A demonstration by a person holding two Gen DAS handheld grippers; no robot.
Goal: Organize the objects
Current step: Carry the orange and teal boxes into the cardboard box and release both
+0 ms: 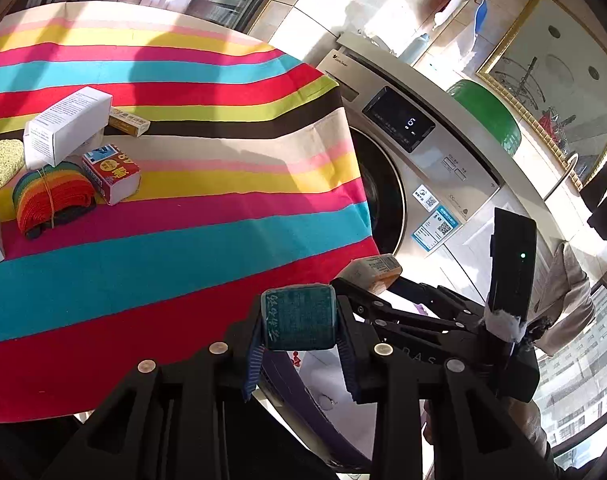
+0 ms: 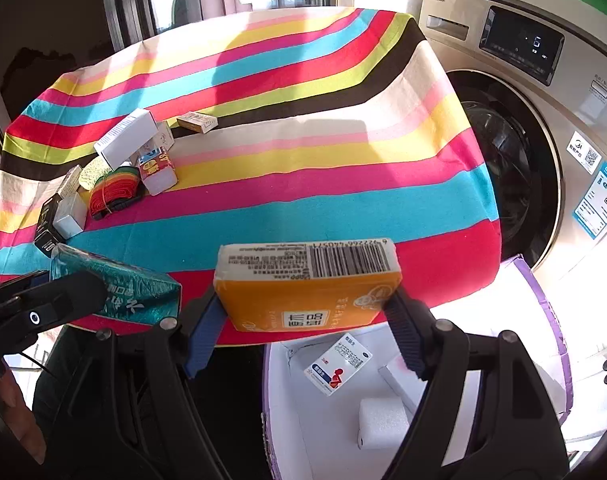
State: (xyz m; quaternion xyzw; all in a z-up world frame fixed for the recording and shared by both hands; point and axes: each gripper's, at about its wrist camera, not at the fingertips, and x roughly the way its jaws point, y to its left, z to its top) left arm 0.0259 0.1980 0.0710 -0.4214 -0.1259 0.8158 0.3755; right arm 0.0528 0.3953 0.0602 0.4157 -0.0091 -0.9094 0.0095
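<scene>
My left gripper (image 1: pixel 299 334) is shut on a teal box (image 1: pixel 299 316), held past the table's near edge; the teal box also shows in the right wrist view (image 2: pixel 123 292). My right gripper (image 2: pixel 307 320) is shut on an orange and white box (image 2: pixel 307 284), held above the open purple-edged white box (image 2: pixel 543 308) beside the table. That box holds a white and blue packet (image 2: pixel 337 364) and white foam blocks (image 2: pixel 383 426). On the striped tablecloth (image 1: pixel 183 248) lie a white carton (image 1: pixel 67 126), a red and white box (image 1: pixel 111 172), a rainbow strap roll (image 1: pixel 51 196) and a yellow sponge (image 1: pixel 1 164).
A washing machine (image 2: pixel 543 100) stands right of the table, close to the purple-edged box. A small yellow box (image 1: pixel 129 120) lies behind the white carton. Black and white small boxes (image 2: pixel 59 216) sit at the table's left edge. A framed picture (image 1: pixel 551 80) leans on the washer.
</scene>
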